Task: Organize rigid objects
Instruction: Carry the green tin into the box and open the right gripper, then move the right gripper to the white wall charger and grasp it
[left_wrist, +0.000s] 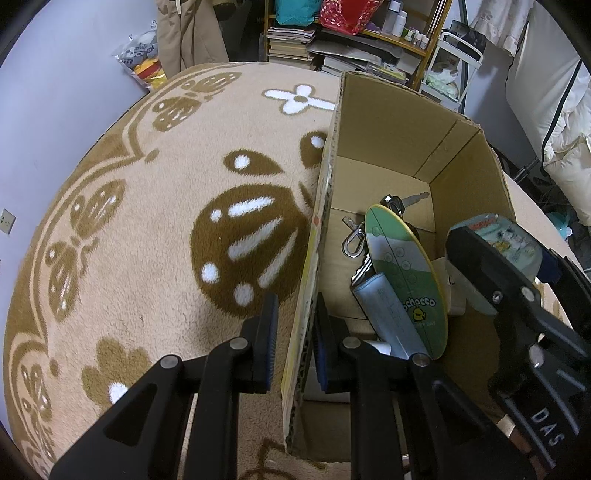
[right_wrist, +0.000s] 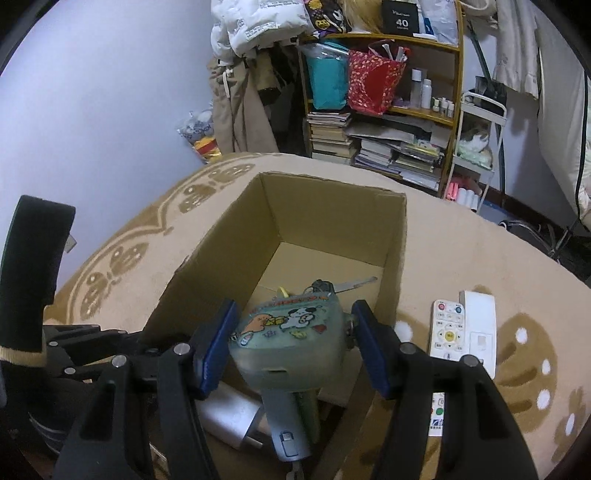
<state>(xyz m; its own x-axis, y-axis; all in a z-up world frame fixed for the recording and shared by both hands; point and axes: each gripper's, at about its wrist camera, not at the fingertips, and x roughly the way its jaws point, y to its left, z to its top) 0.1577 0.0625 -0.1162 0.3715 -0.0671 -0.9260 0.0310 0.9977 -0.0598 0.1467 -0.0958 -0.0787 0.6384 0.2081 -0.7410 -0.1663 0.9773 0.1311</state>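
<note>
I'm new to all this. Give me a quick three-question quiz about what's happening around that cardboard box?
1. True or false: the left hand-held gripper straddles the cardboard box wall.
2. What sits between the right hand-held gripper fingers: (a) keys, (b) cartoon-stickered case, (c) remote?
3. Where do the two white remotes lie?

Key: 1 true; 2 b; 3 on the rug, outside the box, on its right in the right wrist view.
</note>
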